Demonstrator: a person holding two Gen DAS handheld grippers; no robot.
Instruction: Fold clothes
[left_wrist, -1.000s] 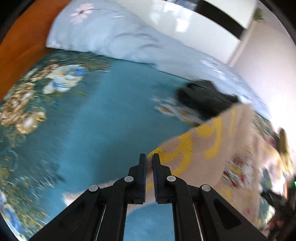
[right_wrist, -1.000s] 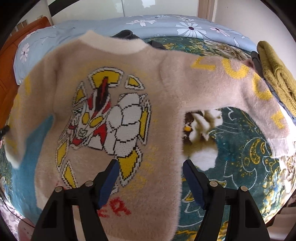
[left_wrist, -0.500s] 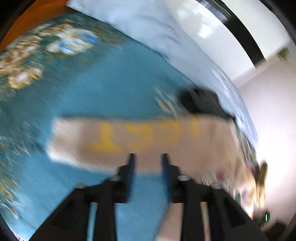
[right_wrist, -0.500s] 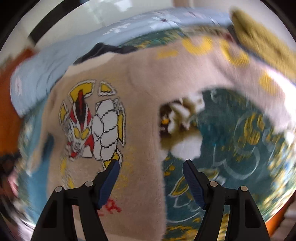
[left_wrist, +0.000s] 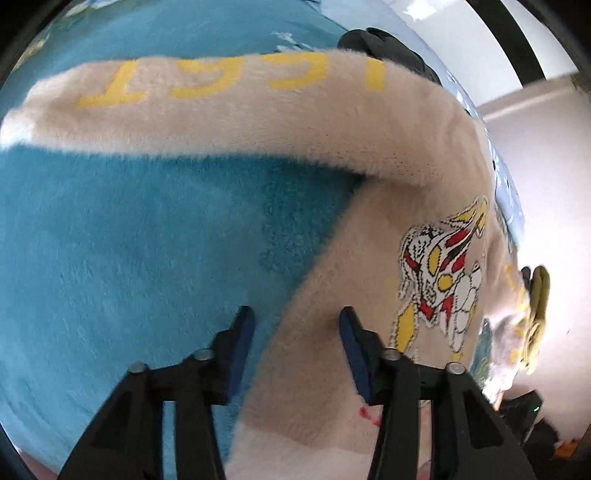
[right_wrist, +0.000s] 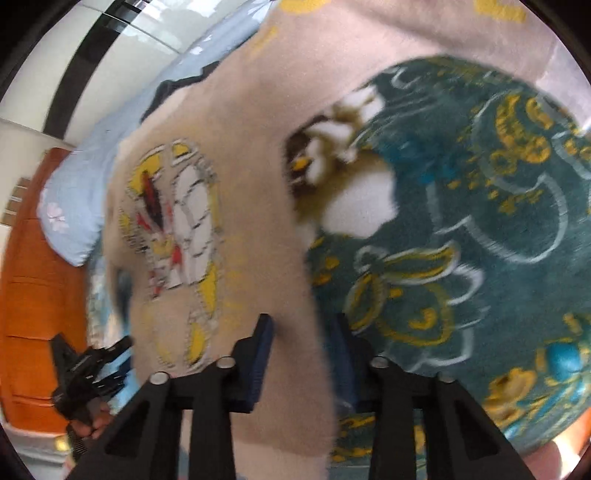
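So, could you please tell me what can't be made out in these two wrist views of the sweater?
- Sweater hem: left wrist view, cut off by the lower edge and covered by the left claw, whose jaws are closing astride the side edge.
- Red lettering: hidden behind that claw's finger.
- Robot print: right wrist view, smeared by motion blur.
- Right claw contact: closing on the sweater's edge; blurred fabric hides one pad.
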